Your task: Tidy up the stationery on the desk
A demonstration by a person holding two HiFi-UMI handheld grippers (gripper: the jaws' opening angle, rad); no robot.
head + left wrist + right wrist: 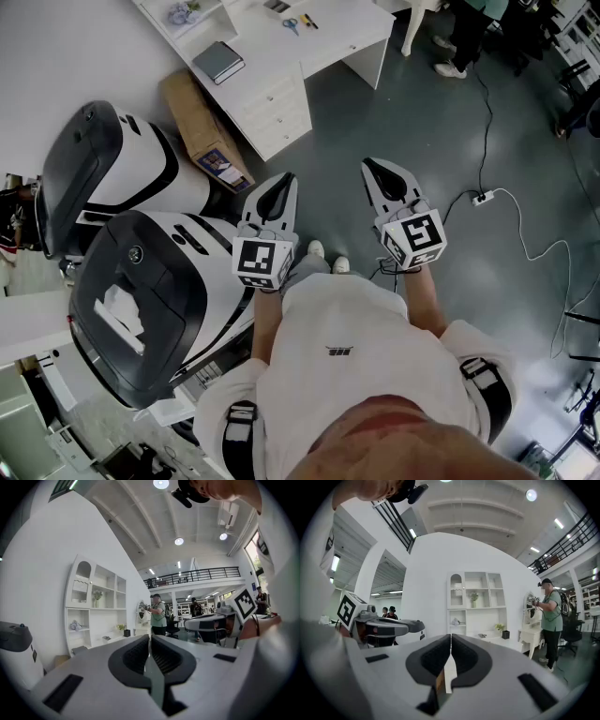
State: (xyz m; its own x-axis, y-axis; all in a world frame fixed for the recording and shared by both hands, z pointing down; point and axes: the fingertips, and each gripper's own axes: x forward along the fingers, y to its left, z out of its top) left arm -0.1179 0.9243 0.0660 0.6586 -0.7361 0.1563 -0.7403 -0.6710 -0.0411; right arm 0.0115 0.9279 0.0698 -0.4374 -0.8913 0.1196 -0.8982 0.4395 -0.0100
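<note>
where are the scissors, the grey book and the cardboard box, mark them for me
scissors (291, 25): head view, on the blue handles.
grey book (218, 62): head view, middle of its cover.
cardboard box (200, 122): head view, middle of its top face.

A dark grey notebook lies flat and askew on the white worktop, toward its left end. Well apart from it, blue-handled scissors lie flat, just beside a small yellow-and-black pen too small to make out clearly.
</note>
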